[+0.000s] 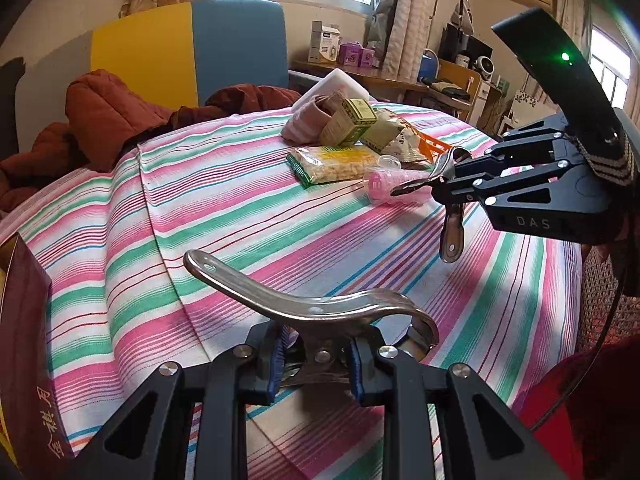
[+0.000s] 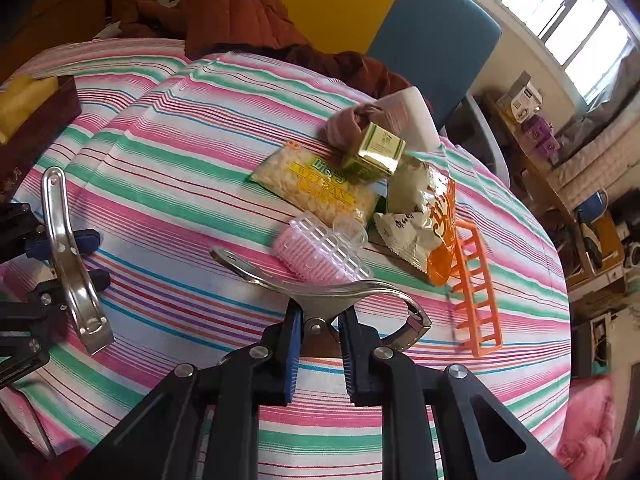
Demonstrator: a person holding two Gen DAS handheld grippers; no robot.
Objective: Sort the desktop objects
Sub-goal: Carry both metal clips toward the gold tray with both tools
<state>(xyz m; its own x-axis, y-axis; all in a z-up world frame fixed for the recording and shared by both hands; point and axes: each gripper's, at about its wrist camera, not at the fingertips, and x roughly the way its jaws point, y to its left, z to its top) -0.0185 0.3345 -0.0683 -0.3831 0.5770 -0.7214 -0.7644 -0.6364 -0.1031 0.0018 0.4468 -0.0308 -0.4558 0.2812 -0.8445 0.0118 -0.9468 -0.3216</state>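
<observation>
The left gripper (image 1: 316, 364) is clamped on a metal clip (image 1: 304, 304), and the right gripper (image 2: 318, 354) is clamped on another metal clip (image 2: 320, 292) (the right one's body says "DAS"). Both hang over the striped cloth (image 1: 224, 216). Near its far edge lie a snack bag (image 2: 316, 188) marked "WEIGAN", a green box (image 2: 376, 152), a pink brush (image 2: 316, 256) and an orange rack (image 2: 476, 304). A dark box (image 2: 44, 120) with gold writing sits at the left edge.

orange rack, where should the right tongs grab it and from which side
Probably one long side rail of the orange rack, coming down from above on its near end. It lies flat like a ladder, free of the snack bag there, and the rail is thin enough to pinch.
</observation>
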